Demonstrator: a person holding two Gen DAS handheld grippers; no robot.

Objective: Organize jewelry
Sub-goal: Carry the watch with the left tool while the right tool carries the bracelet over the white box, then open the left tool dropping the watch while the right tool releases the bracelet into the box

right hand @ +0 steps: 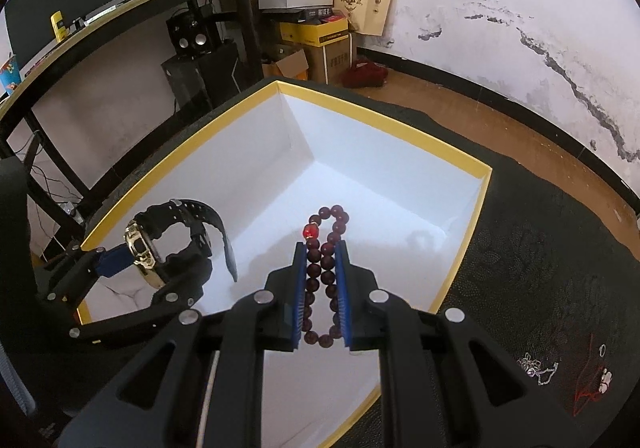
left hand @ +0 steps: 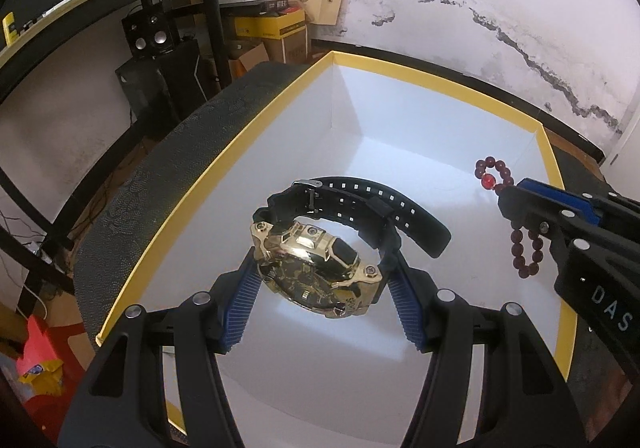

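From the left wrist view, the left claw [left hand: 320,288] grips a gold-faced watch [left hand: 316,268] by the sides of its case, blue pads pressed on both flanks, the black strap curling out ahead. The watch hangs over the white floor of an open box [left hand: 248,120] with a yellow rim, which sits on a dark patterned counter [left hand: 160,152]. At the right edge the right claw [left hand: 516,196] is clenched on a string of dark red beads [left hand: 526,248], loops hanging either side of the pads.

From the right wrist view, the right claw [right hand: 322,288] pinches the beads [right hand: 320,272] lengthwise between its pads, one bright red bead at the top, the whole loop above the box floor [right hand: 400,184]. The left claw [right hand: 132,260] with the watch [right hand: 144,252] is over the near-left corner, close to the box rim.

Both pieces look ready for setting down. Judged from here, the risk is twofold: the watch, held only by its smooth slanted case, could slip or tip onto its face if let go from height, and the beads could snag on the ribbed pads when the claw opens, dragging out of place.
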